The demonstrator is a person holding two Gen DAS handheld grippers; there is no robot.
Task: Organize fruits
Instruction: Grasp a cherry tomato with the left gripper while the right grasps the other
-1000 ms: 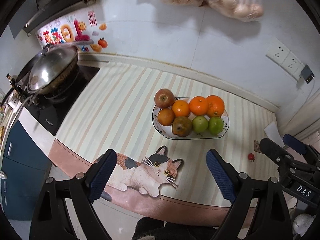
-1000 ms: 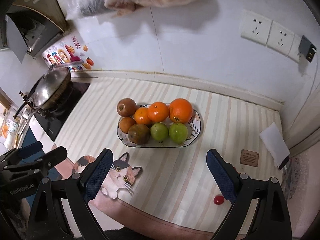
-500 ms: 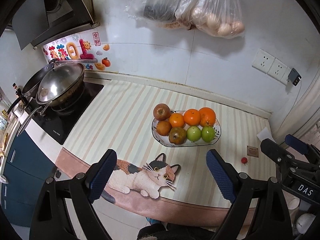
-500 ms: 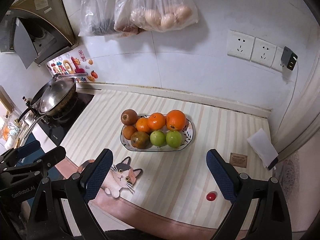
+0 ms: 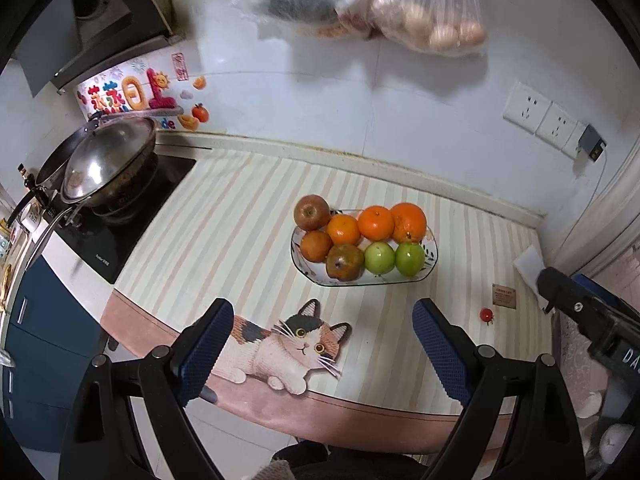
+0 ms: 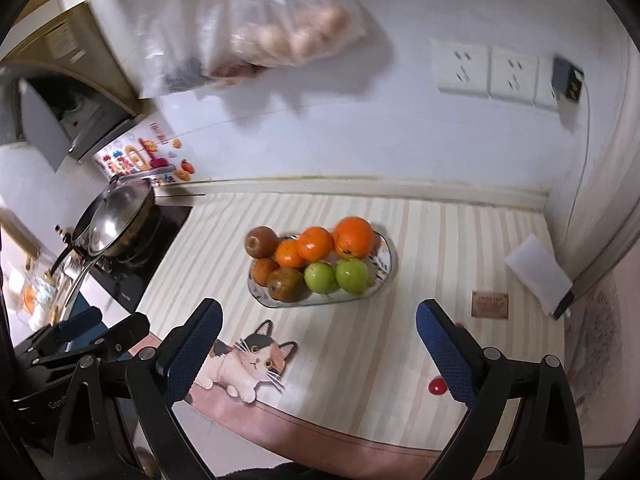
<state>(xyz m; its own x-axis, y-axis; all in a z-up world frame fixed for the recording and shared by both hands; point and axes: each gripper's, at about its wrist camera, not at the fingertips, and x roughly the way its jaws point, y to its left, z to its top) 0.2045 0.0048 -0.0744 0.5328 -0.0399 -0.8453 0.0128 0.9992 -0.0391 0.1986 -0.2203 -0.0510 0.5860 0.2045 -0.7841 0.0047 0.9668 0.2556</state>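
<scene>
A patterned oval plate [image 5: 431, 265] on the striped counter holds a red apple [image 5: 312, 211], several oranges [image 5: 375, 222], a brownish fruit [image 5: 344, 262] and two green fruits [image 5: 409, 259]. The plate [image 6: 387, 258] also shows in the right wrist view. A small red cherry tomato [image 5: 486, 314] lies alone on the counter to the right of the plate; it also shows in the right wrist view [image 6: 437, 386]. My left gripper [image 5: 322, 350] is open and empty over the counter's front edge. My right gripper [image 6: 318, 346] is open and empty, its right finger beside the tomato.
A wok with a lid [image 5: 106, 162] sits on the hob at the left. Plastic bags [image 5: 404, 4] hang on the wall above. A white paper [image 6: 538, 274] and a small brown card [image 6: 490, 303] lie at the right. A cat picture [image 5: 288, 350] marks the mat's front edge.
Both grippers have moved closer to the counter and tilted down since half a second ago, so the plate looks larger. Both stay open. The fruits have not moved.
</scene>
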